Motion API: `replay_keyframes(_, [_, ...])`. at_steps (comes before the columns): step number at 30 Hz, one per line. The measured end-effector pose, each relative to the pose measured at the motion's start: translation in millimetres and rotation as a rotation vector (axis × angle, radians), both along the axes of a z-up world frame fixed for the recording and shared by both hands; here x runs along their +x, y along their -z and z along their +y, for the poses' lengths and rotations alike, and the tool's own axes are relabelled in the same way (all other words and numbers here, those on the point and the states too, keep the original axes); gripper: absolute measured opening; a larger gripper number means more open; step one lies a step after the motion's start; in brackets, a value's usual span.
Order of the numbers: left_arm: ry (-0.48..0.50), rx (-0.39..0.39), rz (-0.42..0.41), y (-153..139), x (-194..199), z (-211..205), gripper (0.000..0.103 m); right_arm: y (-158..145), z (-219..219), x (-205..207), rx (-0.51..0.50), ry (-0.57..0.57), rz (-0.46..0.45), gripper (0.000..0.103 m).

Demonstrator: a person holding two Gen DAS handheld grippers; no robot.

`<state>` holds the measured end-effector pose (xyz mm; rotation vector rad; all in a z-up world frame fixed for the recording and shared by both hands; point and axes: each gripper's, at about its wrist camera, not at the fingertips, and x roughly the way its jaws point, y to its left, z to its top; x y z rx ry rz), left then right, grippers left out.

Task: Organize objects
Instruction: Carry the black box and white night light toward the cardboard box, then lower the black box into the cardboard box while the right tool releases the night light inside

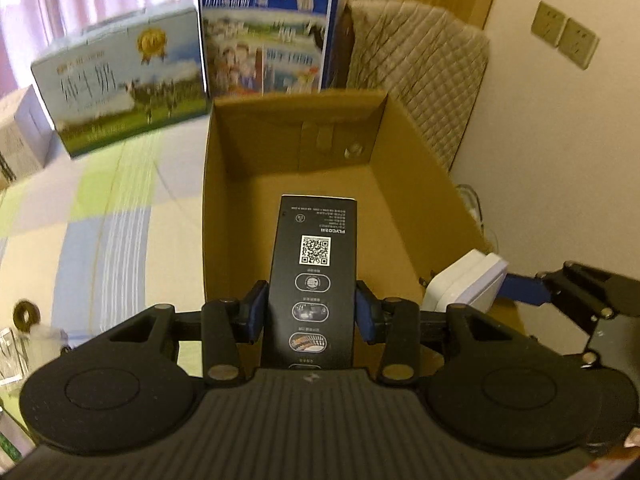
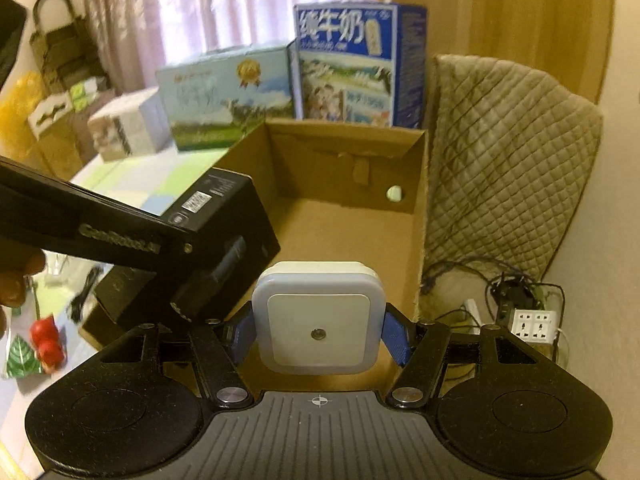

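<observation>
Left tool (image 1: 310,312) is clamping black box (image 1: 314,280), right tool (image 2: 318,332) is clamping white night light (image 2: 318,316); both are hovering over open cardboard box (image 2: 418,208).

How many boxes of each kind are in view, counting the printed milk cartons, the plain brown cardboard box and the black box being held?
Printed milk cartons: 2, a pale green-and-white one lying flat and a blue one standing upright.
Open brown cardboard box: 1.
Black retail box with QR code, clamped in the left gripper: 1.
Total: 4 boxes.
</observation>
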<state>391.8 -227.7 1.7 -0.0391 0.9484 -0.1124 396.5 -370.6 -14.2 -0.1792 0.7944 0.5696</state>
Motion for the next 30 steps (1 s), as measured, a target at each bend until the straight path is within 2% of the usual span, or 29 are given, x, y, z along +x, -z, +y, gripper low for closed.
replay_keyframes(5, [-0.024,0.001,0.076,19.4,7.7,1.9,0.040,9.8,7.2,6.2,-0.076,-0.058,0.050,0.061])
replay_keyframes(10, [-0.026,-0.009,0.116,28.3,10.6,0.6,0.042,17.6,11.4,8.5,-0.113,-0.090,0.083,0.061])
replay_keyframes(13, [-0.027,-0.015,0.120,29.3,10.8,-0.2,0.057,18.7,13.1,11.2,-0.133,-0.107,0.089,0.061])
replay_keyframes(17, [-0.026,-0.012,0.118,28.3,10.0,-2.0,0.059,18.8,14.1,14.3,-0.143,-0.117,0.095,0.061])
replay_keyframes(23, [-0.032,-0.002,0.111,26.3,7.4,-0.7,0.068,17.9,15.4,15.3,-0.145,-0.122,0.076,0.062])
replay_keyframes(30, [-0.030,0.004,0.097,23.6,3.0,-1.2,0.071,17.0,12.8,14.5,-0.128,-0.129,0.076,0.062])
